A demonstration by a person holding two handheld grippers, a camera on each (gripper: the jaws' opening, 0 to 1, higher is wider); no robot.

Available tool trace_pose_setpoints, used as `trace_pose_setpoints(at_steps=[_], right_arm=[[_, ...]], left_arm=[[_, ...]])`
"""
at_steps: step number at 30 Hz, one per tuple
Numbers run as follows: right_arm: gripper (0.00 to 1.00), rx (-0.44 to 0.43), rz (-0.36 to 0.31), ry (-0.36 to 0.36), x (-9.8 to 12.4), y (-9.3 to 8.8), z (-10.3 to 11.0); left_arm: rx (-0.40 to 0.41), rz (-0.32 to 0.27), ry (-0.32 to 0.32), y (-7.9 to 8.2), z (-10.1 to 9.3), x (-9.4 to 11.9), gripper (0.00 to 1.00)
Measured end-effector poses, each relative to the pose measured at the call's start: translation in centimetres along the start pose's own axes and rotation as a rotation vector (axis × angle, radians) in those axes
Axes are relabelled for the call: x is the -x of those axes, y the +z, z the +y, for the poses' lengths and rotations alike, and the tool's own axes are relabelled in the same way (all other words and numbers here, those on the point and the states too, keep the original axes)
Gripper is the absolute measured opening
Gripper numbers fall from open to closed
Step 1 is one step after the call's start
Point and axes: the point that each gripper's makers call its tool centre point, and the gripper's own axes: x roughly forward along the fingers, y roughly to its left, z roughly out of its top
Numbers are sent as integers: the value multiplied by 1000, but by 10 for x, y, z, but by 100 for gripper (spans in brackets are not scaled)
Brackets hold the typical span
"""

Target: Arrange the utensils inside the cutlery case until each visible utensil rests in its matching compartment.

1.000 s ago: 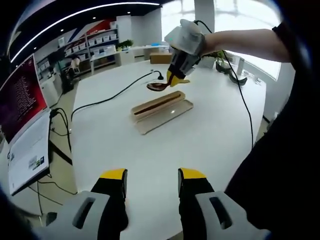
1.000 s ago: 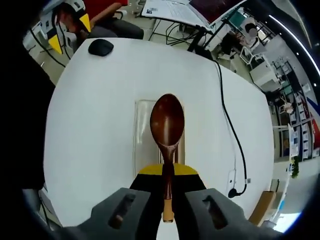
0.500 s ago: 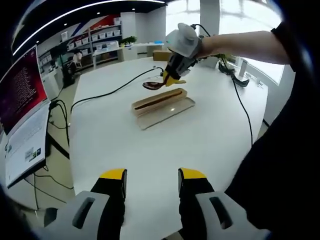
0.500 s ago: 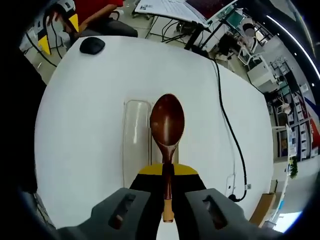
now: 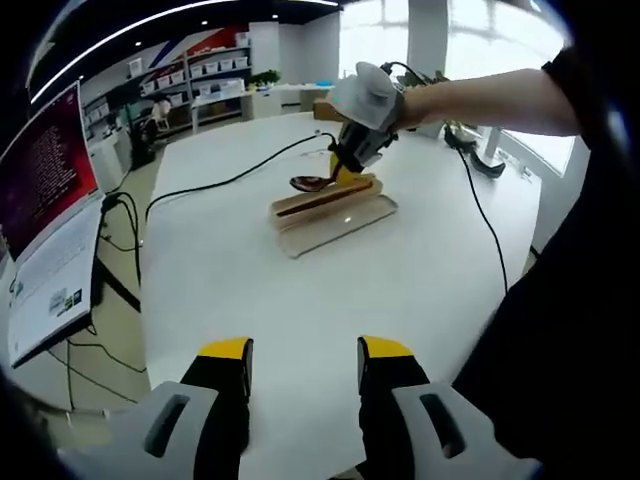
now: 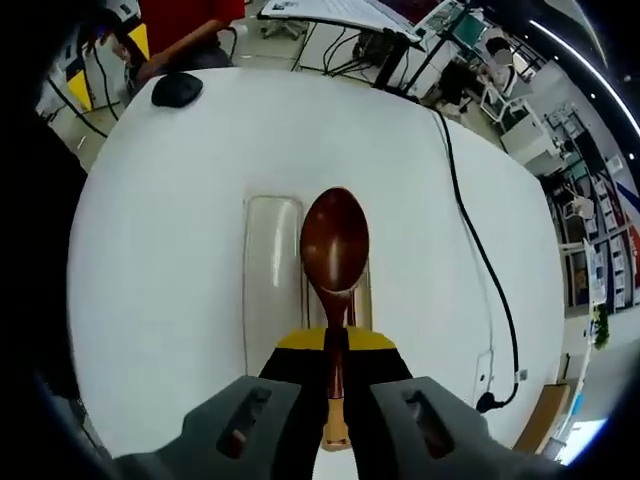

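Fingers of right gripper clenched on wooden spoon handle, bowl aligned above cutlery case for lowering; left gripper released, idle over tabletop.

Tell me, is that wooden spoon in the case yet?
Not yet. The right gripper holds the spoon by its handle above the open case.

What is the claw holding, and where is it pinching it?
The right claw pinches a brown spoon by its handle, bowl pointing away over the case. The left claw is open and holds nothing.
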Motion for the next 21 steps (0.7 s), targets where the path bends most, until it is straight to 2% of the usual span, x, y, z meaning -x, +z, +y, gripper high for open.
trace_pose_setpoints(at_steps=[6, 13, 17, 21], right_arm=[[0, -15, -3, 25, -8, 2, -2], [0, -14, 2, 35, -14, -4, -6], [0, -19, 3, 47, -14, -5, -5], [0, -11, 5, 53, -16, -6, -5]], left_arm=[[-2, -21, 12, 17, 5, 1, 43], [-18, 7, -7, 14, 1, -10, 43], [-11, -2, -12, 18, -1, -11, 43], [-26, 17, -18, 15, -1, -11, 43]])
